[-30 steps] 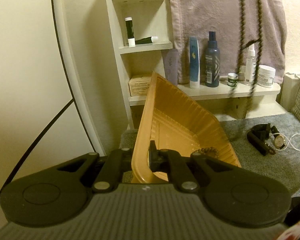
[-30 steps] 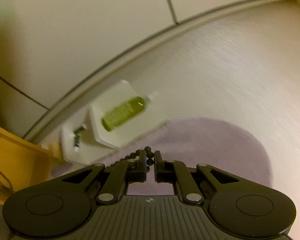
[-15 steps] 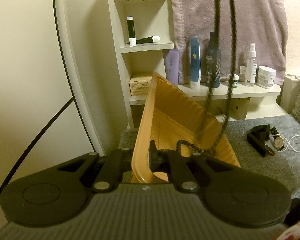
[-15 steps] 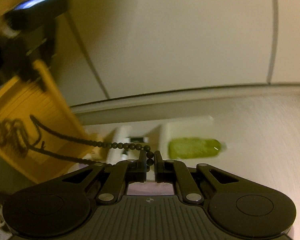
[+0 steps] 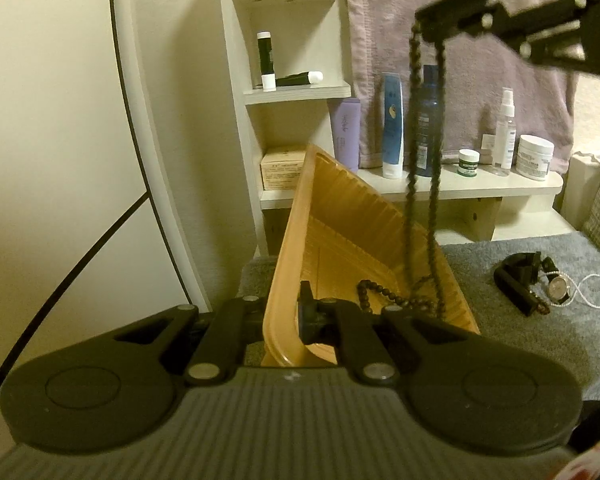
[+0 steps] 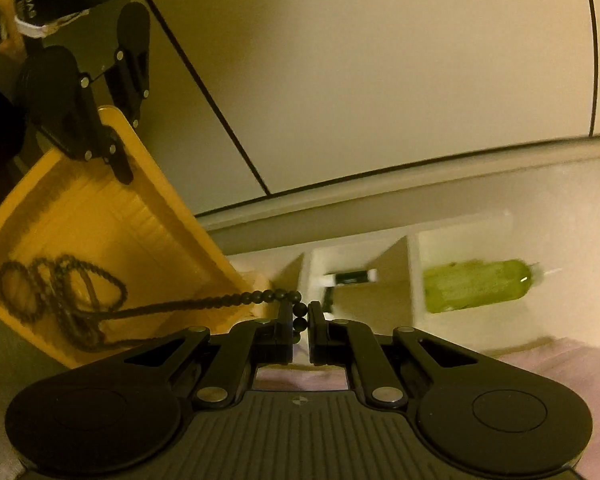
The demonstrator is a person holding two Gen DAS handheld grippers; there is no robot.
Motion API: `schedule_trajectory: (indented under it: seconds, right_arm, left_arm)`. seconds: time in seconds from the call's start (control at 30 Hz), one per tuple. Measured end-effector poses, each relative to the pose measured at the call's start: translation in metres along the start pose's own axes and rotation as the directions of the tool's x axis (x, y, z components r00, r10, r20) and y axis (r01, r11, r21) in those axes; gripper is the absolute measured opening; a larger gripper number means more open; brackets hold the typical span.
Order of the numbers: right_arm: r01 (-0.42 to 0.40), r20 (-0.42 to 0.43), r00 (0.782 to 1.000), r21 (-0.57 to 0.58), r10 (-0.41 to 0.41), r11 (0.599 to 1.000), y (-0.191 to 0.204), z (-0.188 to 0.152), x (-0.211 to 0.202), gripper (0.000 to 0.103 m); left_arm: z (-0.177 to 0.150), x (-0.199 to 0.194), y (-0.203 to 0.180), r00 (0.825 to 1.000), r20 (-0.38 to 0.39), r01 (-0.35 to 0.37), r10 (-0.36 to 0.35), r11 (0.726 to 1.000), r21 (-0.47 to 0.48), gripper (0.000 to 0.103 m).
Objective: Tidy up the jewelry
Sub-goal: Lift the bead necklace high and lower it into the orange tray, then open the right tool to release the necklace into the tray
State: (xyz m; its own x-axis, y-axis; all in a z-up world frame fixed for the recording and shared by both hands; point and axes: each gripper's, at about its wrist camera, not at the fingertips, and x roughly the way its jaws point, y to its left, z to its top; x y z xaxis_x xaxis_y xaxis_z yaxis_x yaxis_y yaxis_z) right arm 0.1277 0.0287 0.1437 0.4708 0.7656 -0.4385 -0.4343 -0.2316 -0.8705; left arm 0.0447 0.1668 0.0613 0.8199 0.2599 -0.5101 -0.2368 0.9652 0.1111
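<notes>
Bead necklace [image 5: 422, 184] half-coiled in orange tray [image 5: 340, 216], right gripper [image 6: 300, 314] clamping it; left gripper [image 5: 284, 312] clenched on tray rim; watch [image 5: 558, 288] unsorted.

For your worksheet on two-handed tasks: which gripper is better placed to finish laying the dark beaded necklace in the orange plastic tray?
Right. The right gripper is shut on the dark beaded necklace, partly coiled in the orange plastic tray. The left gripper is clamped on its rim.

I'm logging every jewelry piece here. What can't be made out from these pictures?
- Watch and chain pile, left wrist view: too small and overlapping to count pieces.
- Beaded necklace, left wrist view: motion-blurred; its end in the tray hides behind the left gripper.
- Right wrist view: pile out of frame.
</notes>
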Motion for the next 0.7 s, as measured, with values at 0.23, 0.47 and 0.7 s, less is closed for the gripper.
schedule_trajectory:
  seconds: [0.23, 0.47, 0.7]
  right_arm:
    - [-0.083, -0.021, 0.996, 0.031, 0.083, 0.996, 0.023, 0.0, 0.022, 0.007]
    - [-0.107, -0.024, 0.994, 0.034, 0.108, 0.994, 0.035, 0.0, 0.029, 0.007]
    - [-0.068, 0.003, 0.998, 0.082, 0.068, 0.994, 0.029, -0.002, 0.021, 0.007]
  left_arm:
    - [0.0, 0.001, 0.001, 1.0, -0.001, 0.002, -0.002, 1.0, -0.005, 0.006]
    - [0.0, 0.001, 0.001, 1.0, -0.002, 0.003, -0.003, 1.0, -0.008, 0.006]
    - [0.0, 0.001, 0.001, 1.0, -0.003, 0.003, -0.003, 1.0, -0.012, 0.006]
